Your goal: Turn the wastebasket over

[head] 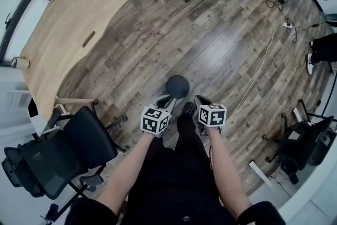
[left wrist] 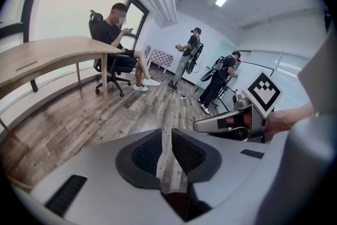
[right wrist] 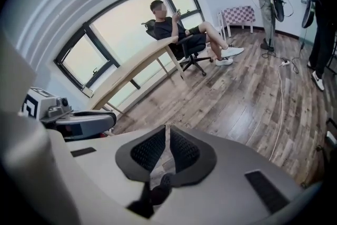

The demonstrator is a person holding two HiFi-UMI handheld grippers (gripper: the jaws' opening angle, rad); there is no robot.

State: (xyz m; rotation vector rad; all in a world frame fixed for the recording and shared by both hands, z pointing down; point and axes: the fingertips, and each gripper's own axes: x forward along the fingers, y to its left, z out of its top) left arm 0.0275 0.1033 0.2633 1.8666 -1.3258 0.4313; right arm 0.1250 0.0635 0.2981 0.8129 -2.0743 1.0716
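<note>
The wastebasket (head: pixel 177 86) stands on the wood floor (head: pixel 221 45) just beyond both grippers, touched by neither. It shows a closed round top, so it seems to sit mouth down. The left gripper (head: pixel 166 104) and the right gripper (head: pixel 200 101) each have their fingers almost together, with only floor in the slit and nothing held. The risk is a nudge. A low swing of either gripper could tip the light, free-standing basket, and it would roll away left toward the chair (head: pixel 63 155).
</note>
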